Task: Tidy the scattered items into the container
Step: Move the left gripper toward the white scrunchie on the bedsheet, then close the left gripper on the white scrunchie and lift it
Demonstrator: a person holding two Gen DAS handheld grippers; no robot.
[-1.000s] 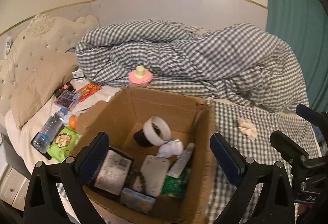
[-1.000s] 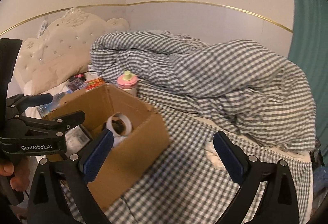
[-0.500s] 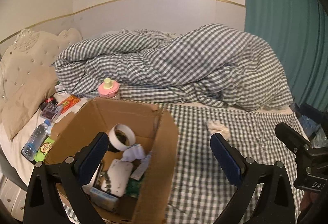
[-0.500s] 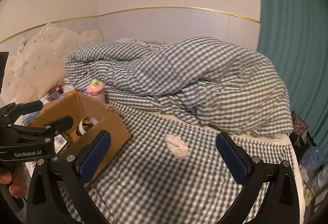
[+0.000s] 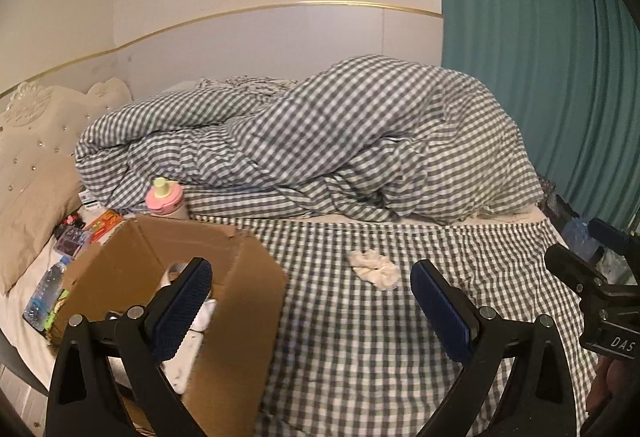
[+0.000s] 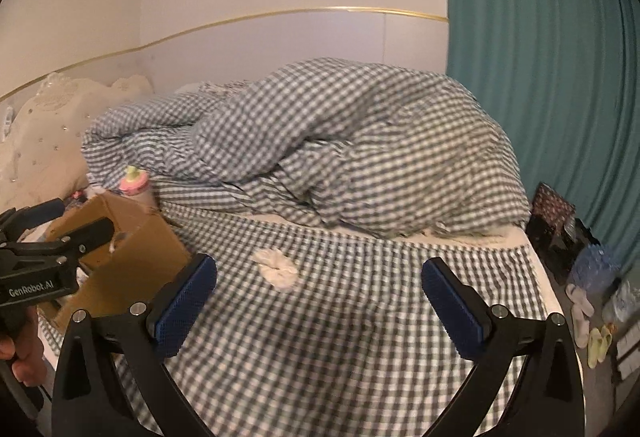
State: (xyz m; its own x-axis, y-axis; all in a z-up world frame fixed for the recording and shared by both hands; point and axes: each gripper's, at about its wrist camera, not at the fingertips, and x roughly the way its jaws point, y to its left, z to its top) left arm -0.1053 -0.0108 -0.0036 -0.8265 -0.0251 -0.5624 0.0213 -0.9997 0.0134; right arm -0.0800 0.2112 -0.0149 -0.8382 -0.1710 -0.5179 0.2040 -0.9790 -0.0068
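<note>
The scrunchie (image 5: 374, 269) (image 6: 277, 266), cream and crumpled, is seen lying on the checked sheet (image 5: 360, 337) of the bed, well apart from the cardboard box (image 5: 248, 309) (image 6: 132, 261) to its left. In the left wrist view it is placed ahead of the left tongs (image 5: 311, 311), between the lines of the two blue pads (image 5: 182, 307) but nearer the right-hand one, untouched. In the right wrist view it is placed ahead of the right tongs (image 6: 319, 307), closer to the left-hand pad, also untouched. Both tongs are spread wide and nothing is gripped. The box is observed at the left, with white items partly visible inside it behind the left pad. A pink-lidded bottle (image 5: 165, 197) stands just beyond the box, against the heaped checked duvet (image 5: 320, 149). Compared with half a second ago, both views are found swung rightward: the box is pushed further to the left edge, and the scrunchie is brought nearer the centre and appears larger.
</note>
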